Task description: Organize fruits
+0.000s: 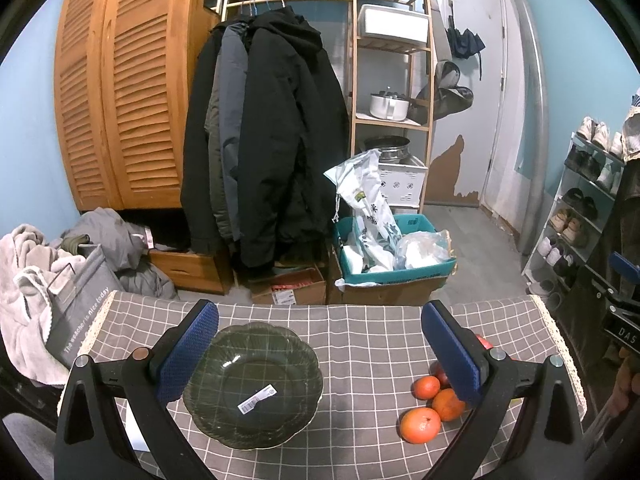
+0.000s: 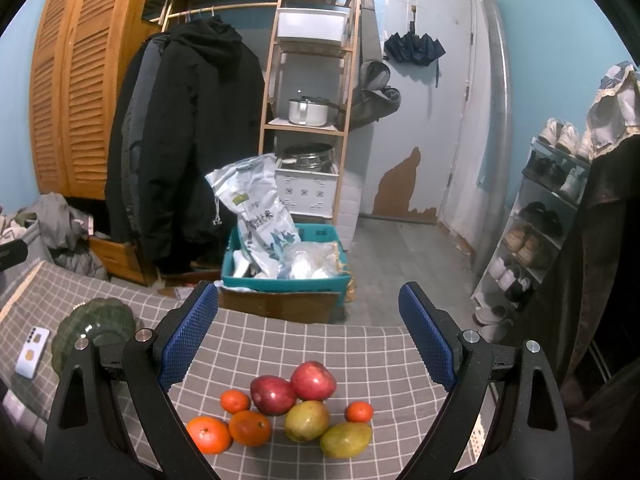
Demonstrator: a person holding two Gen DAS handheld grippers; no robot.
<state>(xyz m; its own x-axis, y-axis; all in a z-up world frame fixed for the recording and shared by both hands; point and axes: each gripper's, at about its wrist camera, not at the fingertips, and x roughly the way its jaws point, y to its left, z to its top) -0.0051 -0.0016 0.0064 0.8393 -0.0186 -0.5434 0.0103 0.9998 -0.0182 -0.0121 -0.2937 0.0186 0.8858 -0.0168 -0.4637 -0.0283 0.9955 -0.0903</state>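
Observation:
A dark green glass plate [image 1: 256,384] with a white sticker sits empty on the grey checked tablecloth [image 1: 360,344]. My left gripper [image 1: 320,356] is open above the table, the plate by its left finger. Several oranges [image 1: 420,425] lie by its right finger. In the right wrist view my right gripper [image 2: 308,336] is open above a fruit pile: two red apples [image 2: 313,380], two yellow-green mangoes [image 2: 306,420] and several oranges [image 2: 209,435]. The plate [image 2: 94,328] lies far left there.
A white phone [image 2: 33,352] lies left of the plate. Beyond the table's far edge [image 1: 320,306] stand a teal crate of bags [image 1: 394,248], hanging coats [image 1: 272,140], a wooden shelf [image 1: 392,80] and a shoe rack [image 2: 532,232] to the right.

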